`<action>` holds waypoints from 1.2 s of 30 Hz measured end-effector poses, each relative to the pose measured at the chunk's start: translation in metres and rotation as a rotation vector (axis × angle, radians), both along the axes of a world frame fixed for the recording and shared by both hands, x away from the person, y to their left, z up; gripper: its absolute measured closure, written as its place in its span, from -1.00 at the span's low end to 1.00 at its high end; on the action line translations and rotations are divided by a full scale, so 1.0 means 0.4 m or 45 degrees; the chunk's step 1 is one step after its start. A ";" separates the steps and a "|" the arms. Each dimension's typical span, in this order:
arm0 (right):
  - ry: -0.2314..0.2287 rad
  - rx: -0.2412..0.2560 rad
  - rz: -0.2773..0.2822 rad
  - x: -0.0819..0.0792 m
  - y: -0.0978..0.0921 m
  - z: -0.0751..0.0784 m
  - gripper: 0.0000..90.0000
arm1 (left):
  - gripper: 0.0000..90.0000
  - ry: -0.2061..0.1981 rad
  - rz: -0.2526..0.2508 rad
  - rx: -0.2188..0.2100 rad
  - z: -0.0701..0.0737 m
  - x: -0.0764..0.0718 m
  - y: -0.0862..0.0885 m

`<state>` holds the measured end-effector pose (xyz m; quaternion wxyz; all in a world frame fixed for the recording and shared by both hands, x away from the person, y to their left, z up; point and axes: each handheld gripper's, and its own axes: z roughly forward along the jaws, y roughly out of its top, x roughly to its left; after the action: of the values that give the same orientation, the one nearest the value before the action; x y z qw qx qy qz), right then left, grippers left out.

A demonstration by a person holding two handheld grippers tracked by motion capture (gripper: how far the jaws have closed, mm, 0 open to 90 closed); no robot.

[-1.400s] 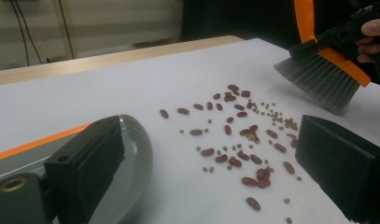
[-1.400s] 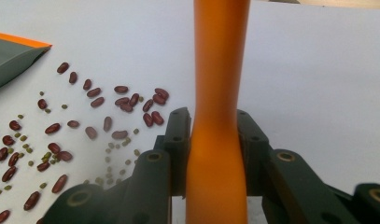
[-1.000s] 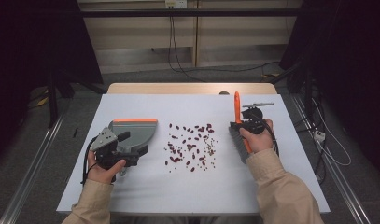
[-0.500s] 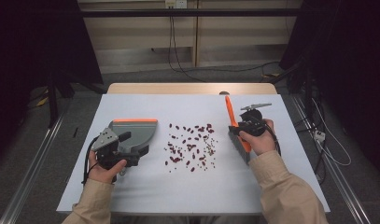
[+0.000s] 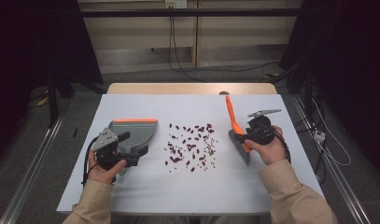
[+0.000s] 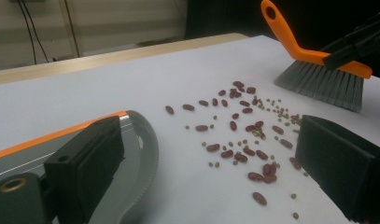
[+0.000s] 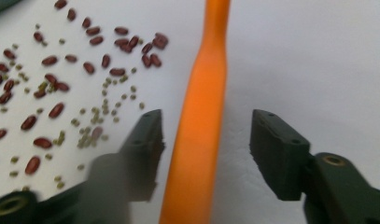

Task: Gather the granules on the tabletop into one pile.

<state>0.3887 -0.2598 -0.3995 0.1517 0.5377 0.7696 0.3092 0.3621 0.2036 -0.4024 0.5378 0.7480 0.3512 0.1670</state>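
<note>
1. Tilting is what has changed: the brush (image 5: 231,115) stood straight a second ago, and its handle tip now leans over toward the beans (image 5: 192,144)
2. Right gripper (image 5: 243,137): jaws spread either side of the orange handle (image 7: 204,116), with a clear gap on the right jaw's side and the left jaw blurred, so no firm pinch seen
3. Bristles sit below the right jaws, down on the table (image 5: 178,196), just beside the near edge of the beans
4. Left gripper (image 5: 131,151): jaws wide apart, the dustpan (image 5: 134,130) by its left jaw, mouth facing the beans, same spot as before
5. Beans lie scattered ahead of the left jaws, between dustpan and brush, none in the pan yet
6. My read: the brush is being lined up for the first sweep, and it needs a tighter hold on the handle before pushing beans panward
</note>
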 end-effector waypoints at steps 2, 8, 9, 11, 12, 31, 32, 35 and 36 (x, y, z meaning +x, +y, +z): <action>0.004 0.005 0.011 -0.004 0.003 -0.007 0.13 | -0.83 -0.002 -0.001 0.002 0.000 0.000 -0.001; -0.001 -0.032 0.015 -0.007 0.015 -0.017 0.22 | -0.82 -0.003 -0.002 0.009 0.000 -0.002 -0.001; -0.002 -0.035 0.015 -0.007 0.017 -0.020 0.22 | -0.82 -0.002 -0.001 0.008 0.000 -0.002 0.000; -0.021 -0.060 0.017 -0.007 0.019 -0.025 0.30 | -0.82 -0.001 -0.002 0.011 -0.001 -0.002 0.004; -0.019 -0.070 0.022 -0.006 0.019 -0.026 0.32 | -0.82 -0.004 -0.001 0.012 -0.001 -0.002 0.005; 0.005 -0.027 -0.094 0.001 0.020 -0.039 0.58 | -0.84 0.026 0.013 0.019 -0.030 -0.010 0.042; 0.006 -0.020 -0.095 0.002 0.018 -0.039 0.58 | -0.85 0.028 0.011 0.012 -0.032 -0.011 0.042; 0.000 0.002 -0.095 0.005 0.014 -0.039 0.58 | -0.86 0.034 0.005 0.011 -0.038 -0.012 0.040; -0.002 0.008 -0.091 0.007 0.013 -0.039 0.58 | -0.86 0.035 0.005 0.016 -0.038 -0.011 0.041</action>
<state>0.3914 -0.2545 -0.4151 0.1616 0.5650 0.7487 0.3066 0.3576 0.2200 -0.4177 0.5278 0.7529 0.3592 0.1600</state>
